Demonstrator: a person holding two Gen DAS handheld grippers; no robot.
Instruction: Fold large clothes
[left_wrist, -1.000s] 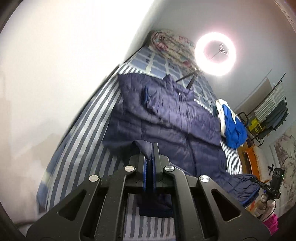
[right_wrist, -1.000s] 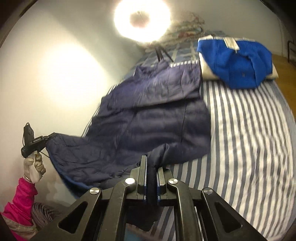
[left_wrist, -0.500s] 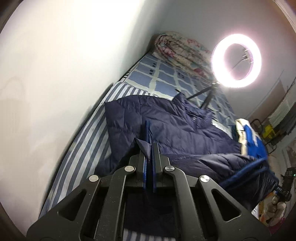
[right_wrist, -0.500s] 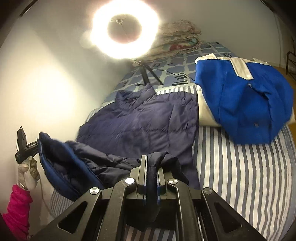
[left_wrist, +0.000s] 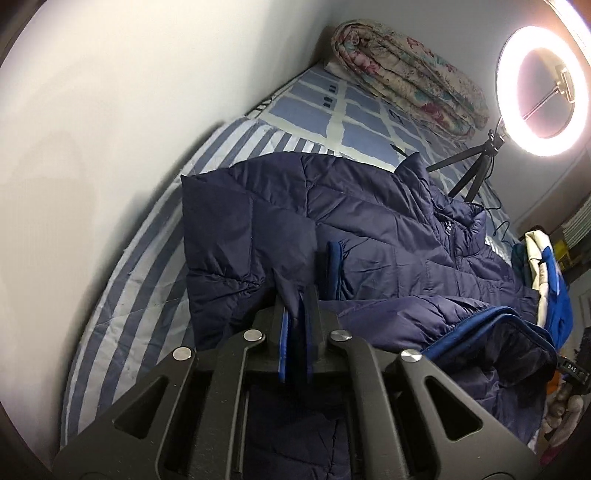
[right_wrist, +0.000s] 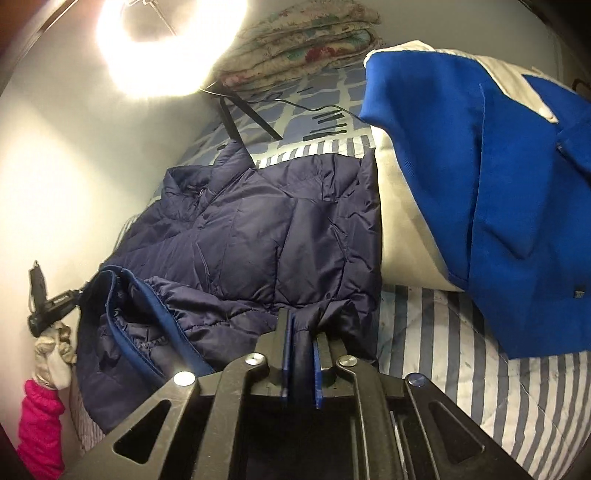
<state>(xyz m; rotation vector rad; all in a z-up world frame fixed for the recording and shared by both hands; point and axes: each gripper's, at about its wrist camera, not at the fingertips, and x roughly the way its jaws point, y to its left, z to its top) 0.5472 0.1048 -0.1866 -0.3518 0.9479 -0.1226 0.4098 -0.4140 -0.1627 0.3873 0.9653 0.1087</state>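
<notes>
A navy quilted puffer jacket (left_wrist: 369, 218) lies on the striped bed (left_wrist: 122, 295), collar toward the far end. My left gripper (left_wrist: 295, 295) is shut on a pinch of its hem fabric, held above the jacket's body. My right gripper (right_wrist: 301, 325) is shut on another hem corner of the jacket (right_wrist: 266, 229). The lower part hangs folded over between the grippers, its blue lining (right_wrist: 162, 314) showing. The other gripper and gloved hand (right_wrist: 48, 306) show at the left of the right wrist view.
A folded blue and white garment (right_wrist: 480, 177) lies on the bed right of the jacket. A ring light (left_wrist: 543, 88) on a tripod stands at the bed's far end beside a folded floral quilt (left_wrist: 406, 74). A white wall (left_wrist: 110, 110) runs along the left.
Both grippers have carried the jacket's hem forward toward the collar, so the lower half now doubles over the upper half. The grippers stay shut on the fabric.
</notes>
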